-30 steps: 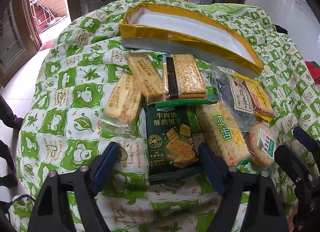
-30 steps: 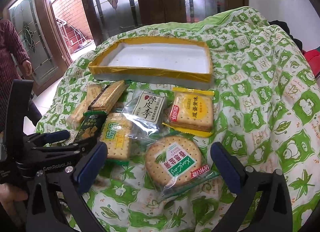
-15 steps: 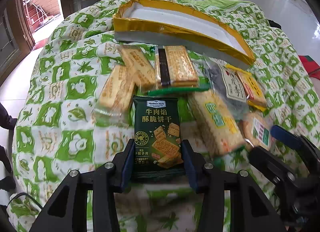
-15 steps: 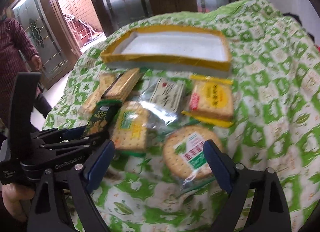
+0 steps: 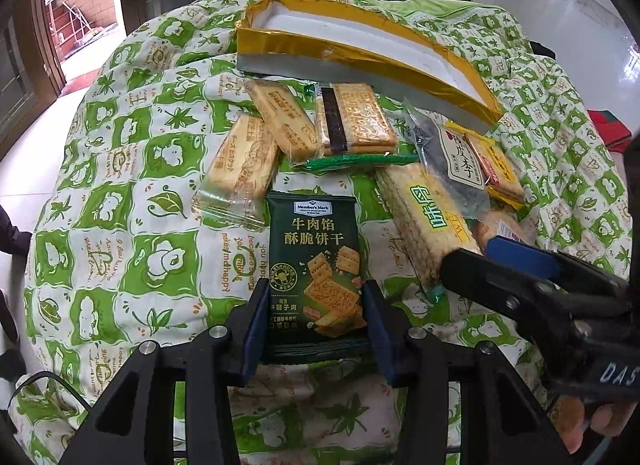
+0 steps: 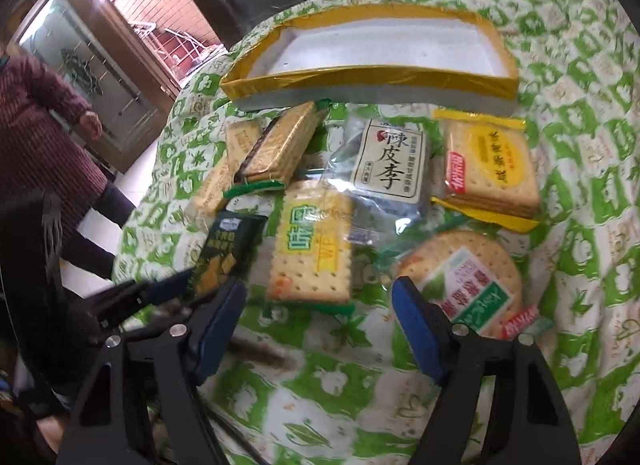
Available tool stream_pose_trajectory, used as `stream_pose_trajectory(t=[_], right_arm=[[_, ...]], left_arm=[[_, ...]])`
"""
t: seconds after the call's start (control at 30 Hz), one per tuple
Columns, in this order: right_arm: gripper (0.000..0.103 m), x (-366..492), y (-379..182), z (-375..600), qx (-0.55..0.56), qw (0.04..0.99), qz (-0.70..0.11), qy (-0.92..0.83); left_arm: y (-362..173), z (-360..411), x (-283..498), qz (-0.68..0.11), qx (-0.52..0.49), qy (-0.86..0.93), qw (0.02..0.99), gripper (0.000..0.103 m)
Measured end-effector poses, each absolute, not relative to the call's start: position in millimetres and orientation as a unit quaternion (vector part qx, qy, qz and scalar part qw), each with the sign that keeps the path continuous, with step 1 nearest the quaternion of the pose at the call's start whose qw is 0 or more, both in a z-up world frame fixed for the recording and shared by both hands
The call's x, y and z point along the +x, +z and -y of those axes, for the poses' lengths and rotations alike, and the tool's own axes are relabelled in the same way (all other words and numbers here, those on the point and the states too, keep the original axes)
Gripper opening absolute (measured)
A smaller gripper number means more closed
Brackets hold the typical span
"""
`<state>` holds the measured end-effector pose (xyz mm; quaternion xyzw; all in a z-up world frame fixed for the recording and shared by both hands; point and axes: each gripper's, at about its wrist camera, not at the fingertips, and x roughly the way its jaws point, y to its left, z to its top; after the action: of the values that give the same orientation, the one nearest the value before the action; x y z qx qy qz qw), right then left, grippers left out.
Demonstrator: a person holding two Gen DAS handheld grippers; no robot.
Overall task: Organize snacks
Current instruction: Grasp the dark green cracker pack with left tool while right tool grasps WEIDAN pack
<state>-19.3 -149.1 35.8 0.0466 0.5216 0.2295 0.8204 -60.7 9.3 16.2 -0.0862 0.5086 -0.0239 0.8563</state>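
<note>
My left gripper is shut on the dark green cracker packet, gripping its near end; the packet also shows in the right wrist view. My right gripper is open and empty over the cloth, between a yellow-green cracker pack and a round biscuit pack. It appears in the left wrist view at the right. An empty gold-rimmed white tray lies at the back, also in the right wrist view. Several other snack packets lie in front of it.
A green and white patterned cloth covers the round table. A dark plum packet and a yellow biscuit pack lie near the tray. A person in a maroon top stands at the left by the doors.
My left gripper closed on the dark green packet and has lifted it slightly toward me. My right gripper moved left and lower, closer to the packets, narrowing a little.
</note>
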Motion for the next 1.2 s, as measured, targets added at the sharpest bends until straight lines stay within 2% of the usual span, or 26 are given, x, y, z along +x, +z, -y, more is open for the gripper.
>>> stream_pose_trajectory(t=[0.23, 0.33, 0.4, 0.47, 0.93, 1.2], right_arm=[[0.074, -4, 28, 130, 0.038, 0.808, -0.542, 0.226], [0.068, 2, 24, 123, 0.029, 0.809, -0.544, 0.223], [0.055, 6, 19, 123, 0.029, 0.807, -0.549, 0.218], [0.048, 6, 14, 126, 0.026, 0.808, -0.55, 0.21], [0.047, -36, 19, 165, 0.06, 0.795, -0.562, 0.218], [0.048, -31, 14, 166, 0.086, 0.788, -0.572, 0.211]], left_arm=[[14, -6, -58, -0.509, -0.08, -0.021, 0.857, 0.048], [13, -3, -56, -0.508, -0.078, -0.02, 0.858, 0.048], [13, -2, -55, -0.508, -0.079, -0.02, 0.858, 0.048], [13, -3, -55, -0.507, -0.082, -0.02, 0.858, 0.048], [5, 6, -43, -0.516, -0.048, -0.012, 0.855, 0.051], [9, 9, -49, -0.513, -0.043, -0.015, 0.857, 0.049]])
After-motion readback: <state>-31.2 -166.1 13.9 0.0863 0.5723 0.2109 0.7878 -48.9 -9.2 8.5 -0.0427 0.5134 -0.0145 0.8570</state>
